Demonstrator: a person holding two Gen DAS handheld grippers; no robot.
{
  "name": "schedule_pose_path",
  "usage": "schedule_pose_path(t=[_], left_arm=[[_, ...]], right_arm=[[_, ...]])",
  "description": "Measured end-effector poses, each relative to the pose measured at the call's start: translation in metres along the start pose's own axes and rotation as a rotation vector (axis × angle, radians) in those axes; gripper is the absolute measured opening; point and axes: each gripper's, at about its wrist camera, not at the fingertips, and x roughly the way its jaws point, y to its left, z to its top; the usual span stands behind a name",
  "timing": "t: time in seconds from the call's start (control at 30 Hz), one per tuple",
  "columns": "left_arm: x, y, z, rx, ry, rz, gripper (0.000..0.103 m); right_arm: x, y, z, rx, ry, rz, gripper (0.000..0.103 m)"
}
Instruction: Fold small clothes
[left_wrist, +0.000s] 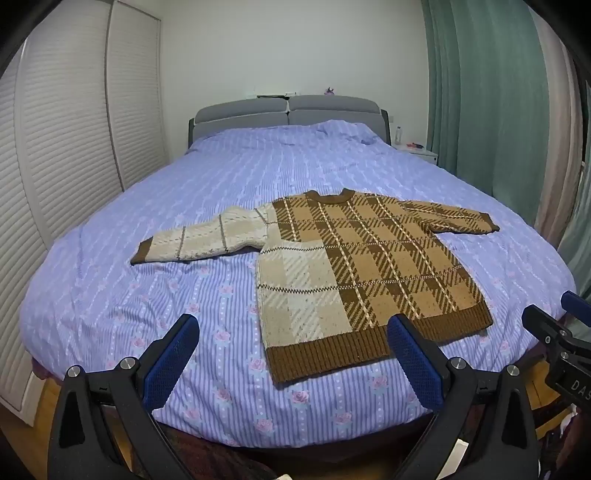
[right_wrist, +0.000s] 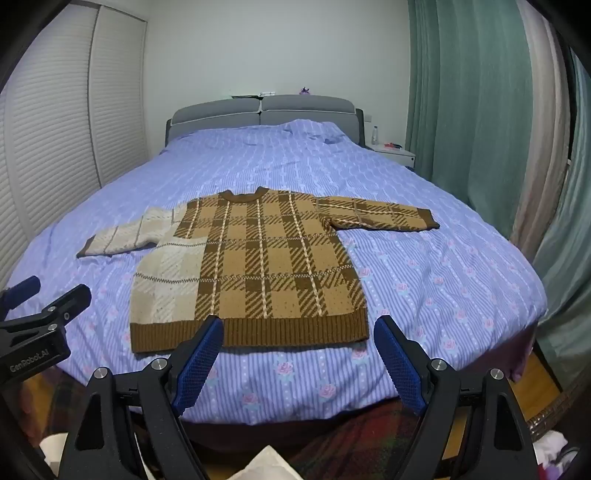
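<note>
A brown and cream plaid sweater (left_wrist: 369, 258) lies flat on the bed, collar toward the headboard, both sleeves spread out sideways; it also shows in the right wrist view (right_wrist: 266, 266). Its left part and left sleeve (left_wrist: 199, 240) are cream, the rest brown. My left gripper (left_wrist: 291, 336) is open and empty, held above the foot of the bed just short of the hem. My right gripper (right_wrist: 299, 339) is open and empty, close to the hem's right half. The right gripper also shows in the left wrist view (left_wrist: 565, 332), and the left gripper in the right wrist view (right_wrist: 40, 299).
The bed (left_wrist: 147, 295) has a lilac striped cover with roses and a grey headboard (left_wrist: 288, 110). White slatted wardrobe doors (left_wrist: 66, 147) stand on the left. Green curtains (left_wrist: 480, 92) and a white nightstand (left_wrist: 417, 151) are on the right. Clutter lies on the floor below (right_wrist: 266, 461).
</note>
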Motion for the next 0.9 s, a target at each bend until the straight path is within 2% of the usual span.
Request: schedule_pose_path(t=[0.2,0.3,0.9], left_arm=[[-0.0027,-0.0035,0.0021,0.021,0.002,-0.017,0.103],[-0.0052,-0.0071,0.0026,0.037,-0.023,-0.018,0.103],[-0.0084,-0.0042,0.0033,0.017,-0.04,-0.026,0.103]], right_arm=[[-0.0012,0.0,-0.0005,0.001,-0.001,0.001,0.084],[-0.0025,0.0011,-0.0007,0.0,-0.003,0.002,0.084],[-0.0046,-0.001,0.0027,0.005,-0.01,0.008,0.084]])
